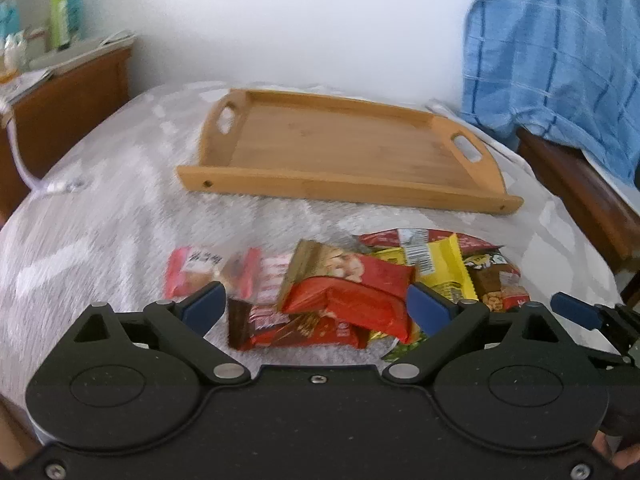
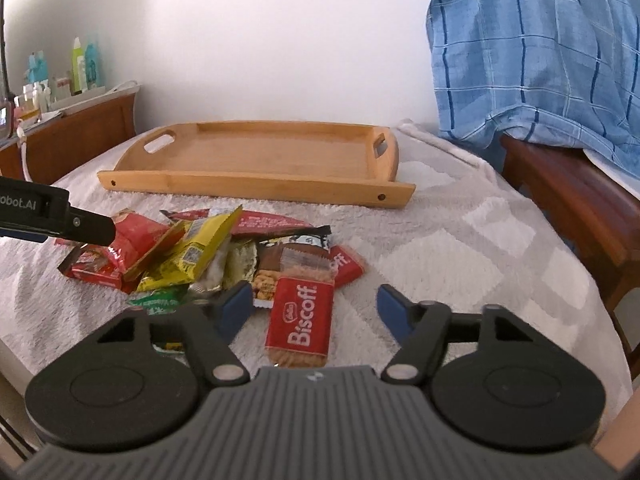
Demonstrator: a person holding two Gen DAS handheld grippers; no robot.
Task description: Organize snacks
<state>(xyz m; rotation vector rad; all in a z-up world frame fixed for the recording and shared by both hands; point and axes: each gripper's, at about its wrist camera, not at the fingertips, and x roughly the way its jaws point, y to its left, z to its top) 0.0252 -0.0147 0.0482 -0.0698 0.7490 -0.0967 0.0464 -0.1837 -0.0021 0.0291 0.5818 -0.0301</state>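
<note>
Left gripper (image 1: 316, 308): fingers spread wide, holding nothing, poised over the near side of the snack pile (image 1: 352, 284). Its blue pads flank a red wrapper (image 1: 352, 306) that lies on top of the pile; contact between pads and wrapper cannot be confirmed.

Right gripper (image 2: 316, 308): fingers released, holding nothing. A red Biscoff packet (image 2: 301, 322) lies between the fingers on the blanket (image 2: 460, 264), nearer the left finger and apart from both pads.

Snack pile: loose on the patterned blanket, at 12 o'clock of the left gripper and at 10 to 11 o'clock of the right gripper. It includes a yellow packet (image 2: 196, 254) and several red wrappers overlapping one another.

Wooden tray (image 2: 256, 182): rests on the blanket beyond the pile, at 12 o'clock, with a handle cut-out at each end. No snack lies in it.

A blue checked cloth (image 2: 540, 60) hangs at 2 o'clock.
</note>
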